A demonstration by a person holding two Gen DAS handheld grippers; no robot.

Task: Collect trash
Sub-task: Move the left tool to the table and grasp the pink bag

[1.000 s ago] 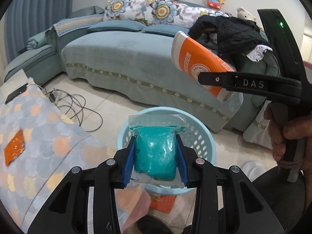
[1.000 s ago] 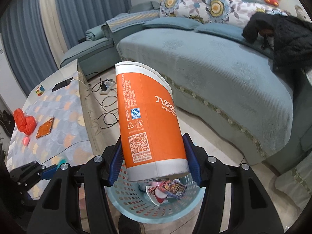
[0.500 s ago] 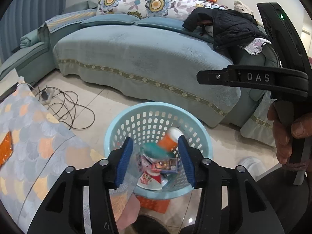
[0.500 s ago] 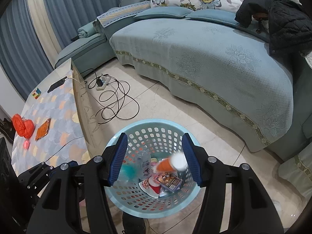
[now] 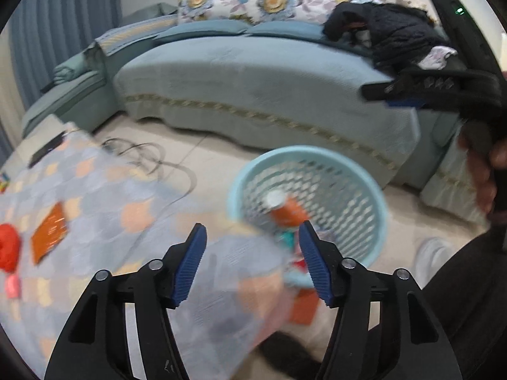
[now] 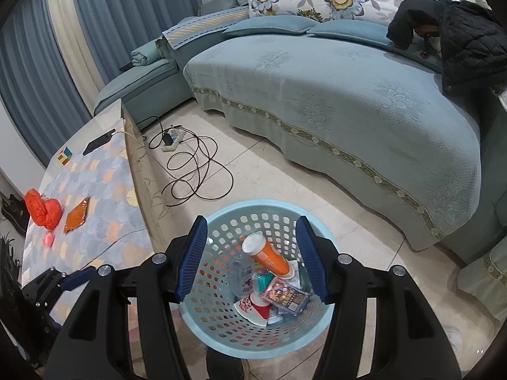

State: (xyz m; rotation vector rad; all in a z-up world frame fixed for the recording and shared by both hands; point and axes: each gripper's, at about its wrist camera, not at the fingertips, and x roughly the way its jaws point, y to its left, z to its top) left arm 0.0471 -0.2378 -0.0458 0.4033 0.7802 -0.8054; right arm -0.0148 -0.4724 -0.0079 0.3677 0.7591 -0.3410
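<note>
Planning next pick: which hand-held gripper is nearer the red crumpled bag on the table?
Left. The left hand-held gripper hangs open over the table edge on the red crumpled bag side; the right hand-held gripper is open above the basket, farther away.

Basket (image 6: 221, 342) sitting on floor at 6 o'clock, holding cup (image 6: 267, 253); desk (image 6: 104, 196) lying at 9 o'clock; sofa (image 6: 348, 95) lying at 1 o'clock.

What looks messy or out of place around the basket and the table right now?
Nothing spilled: the orange cup lies tilted inside the blue basket. A red crumpled bag and orange packet remain on the table.
</note>
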